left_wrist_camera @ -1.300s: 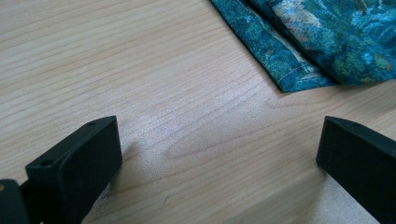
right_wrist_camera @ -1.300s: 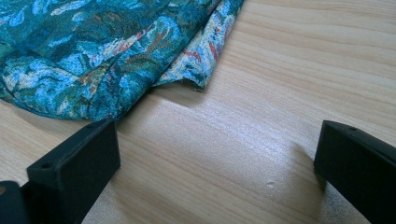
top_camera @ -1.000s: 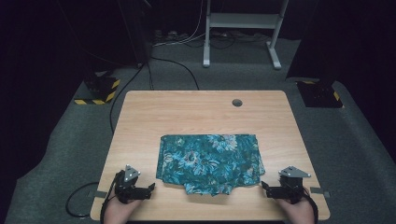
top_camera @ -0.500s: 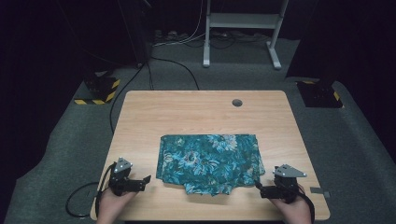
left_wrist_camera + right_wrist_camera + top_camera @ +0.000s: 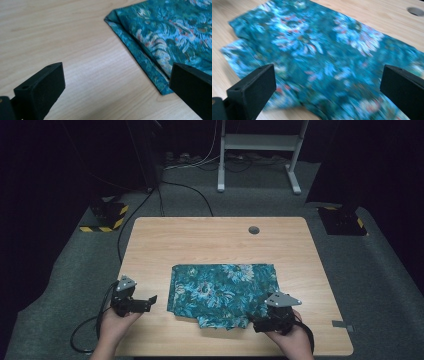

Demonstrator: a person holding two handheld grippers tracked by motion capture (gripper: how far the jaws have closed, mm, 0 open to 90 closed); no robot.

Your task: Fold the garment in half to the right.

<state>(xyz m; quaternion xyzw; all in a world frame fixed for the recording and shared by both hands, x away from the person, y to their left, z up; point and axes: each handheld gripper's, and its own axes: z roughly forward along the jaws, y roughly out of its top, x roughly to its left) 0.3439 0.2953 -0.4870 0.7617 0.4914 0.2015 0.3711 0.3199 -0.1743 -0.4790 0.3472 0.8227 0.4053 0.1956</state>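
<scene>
A folded teal cloth with a light blue flower print [image 5: 222, 294] lies flat on the near half of the wooden table [image 5: 200, 240]. My left gripper [image 5: 148, 302] sits at the table's near left corner, open, its jaws pointing at the cloth's left edge [image 5: 140, 57] with bare wood between them. My right gripper [image 5: 254, 322] is low at the cloth's near right corner, open, its jaws spread wide over the cloth [image 5: 324, 65]. Nothing is held by either.
A round cable hole [image 5: 254, 229] sits near the table's far edge. A strip of grey tape [image 5: 343, 324] marks the near right corner. Beyond the table are a white stand's legs [image 5: 257, 150], cables on the carpet and two yellow-black striped bases [image 5: 106, 217].
My right gripper has moved left and forward onto the cloth's near right corner. My left gripper has drifted left toward the table's edge.
</scene>
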